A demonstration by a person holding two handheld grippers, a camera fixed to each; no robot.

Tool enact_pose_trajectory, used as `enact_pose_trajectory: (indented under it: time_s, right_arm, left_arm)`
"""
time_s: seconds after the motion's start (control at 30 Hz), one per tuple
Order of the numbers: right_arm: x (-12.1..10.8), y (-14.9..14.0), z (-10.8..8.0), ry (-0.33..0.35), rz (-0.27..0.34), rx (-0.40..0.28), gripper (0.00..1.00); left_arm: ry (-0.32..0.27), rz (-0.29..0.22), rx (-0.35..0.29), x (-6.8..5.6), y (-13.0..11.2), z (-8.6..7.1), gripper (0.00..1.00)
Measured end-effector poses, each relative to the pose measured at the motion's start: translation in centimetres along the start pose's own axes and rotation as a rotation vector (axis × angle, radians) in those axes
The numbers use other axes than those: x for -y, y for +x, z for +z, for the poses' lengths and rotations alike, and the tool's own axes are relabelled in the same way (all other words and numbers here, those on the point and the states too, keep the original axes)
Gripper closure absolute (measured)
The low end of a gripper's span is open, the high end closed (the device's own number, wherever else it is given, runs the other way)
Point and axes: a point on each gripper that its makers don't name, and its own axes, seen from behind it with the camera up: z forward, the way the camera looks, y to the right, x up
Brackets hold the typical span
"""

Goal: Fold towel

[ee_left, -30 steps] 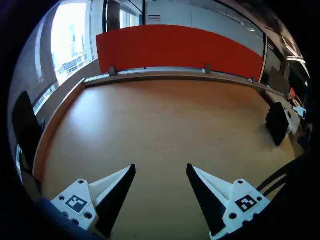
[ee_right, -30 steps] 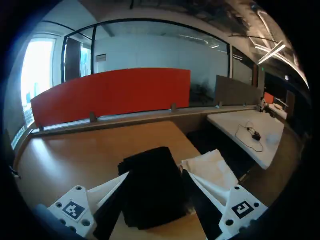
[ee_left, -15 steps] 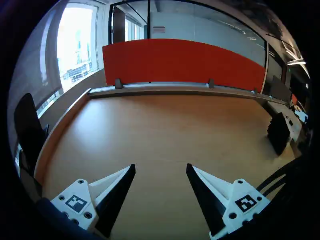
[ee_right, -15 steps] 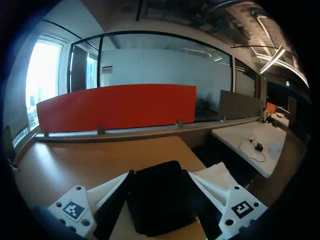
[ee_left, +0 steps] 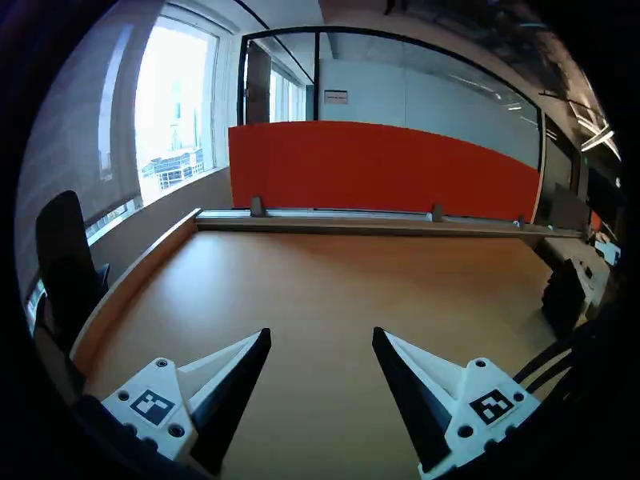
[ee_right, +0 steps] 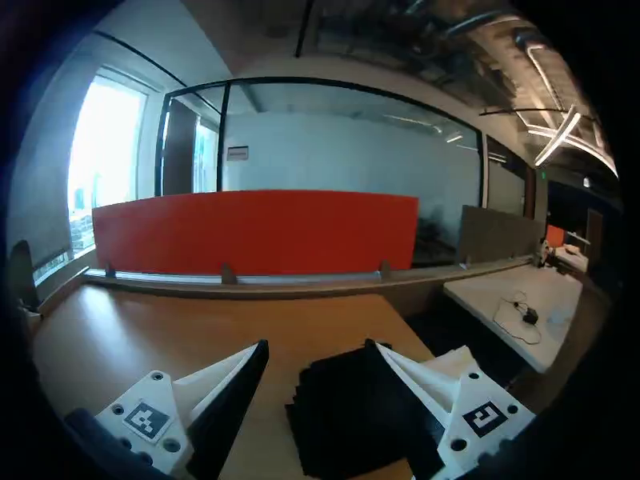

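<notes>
In the left gripper view, the left gripper (ee_left: 320,331) is held with its fingers well apart and nothing between them, over a bare stretch of the wooden desk (ee_left: 336,280). A red divider (ee_left: 384,172) closes the far edge. A dark pile (ee_left: 562,294) is seen at the desk's right end, well apart from this gripper; it is judged to be the towel, though this cannot be told for sure.

In the right gripper view, the right gripper (ee_right: 316,344) is likewise spread and clamped on nothing. The black towel (ee_right: 352,404) lies on the desk ahead of it, below the fingers and more toward the right one; whether it is touched cannot be told. It appears bunched or stacked in several layers. Something white (ee_right: 460,358) is seen just beyond it.

The towel is judged to be soft, light and limp, not fragile and not slippery. It would be best taken at two corners of one edge, one per gripper. A single layer should be pinched, so that the cloth can be spread flat before being folded.
</notes>
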Motion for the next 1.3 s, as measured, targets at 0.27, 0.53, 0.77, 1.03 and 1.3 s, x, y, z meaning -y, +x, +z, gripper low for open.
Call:
enact_pose_trajectory:
  time_s: [0.27, 0.53, 0.77, 1.03, 1.3]
  right_arm:
    - [4.6, 1.1, -0.4, 0.067, -0.003, -0.026, 0.08]
    - [9.4, 2.5, -1.0, 0.133, 0.014, -0.055, 0.08]
    - [13.7, 3.6, -1.7, 0.192, 0.020, -0.076, 0.08]
    - [16.6, 3.9, -1.7, 0.207, 0.040, -0.086, 0.08]
    - [17.7, 4.2, -1.9, 0.210, 0.032, -0.083, 0.08]
  left_arm:
    - [-0.015, -0.010, -0.066, 0.0, 1.9, -0.2, 0.06]
    - [-0.031, -0.014, -0.108, 0.1, 3.2, -0.3, 0.06]
    - [-0.043, -0.030, -0.155, 0.0, 4.9, -0.6, 0.06]
    - [-0.049, -0.029, -0.189, 0.0, 6.0, -0.6, 0.06]
    - [-0.051, -0.040, -0.219, -0.1, 6.9, -1.0, 0.06]
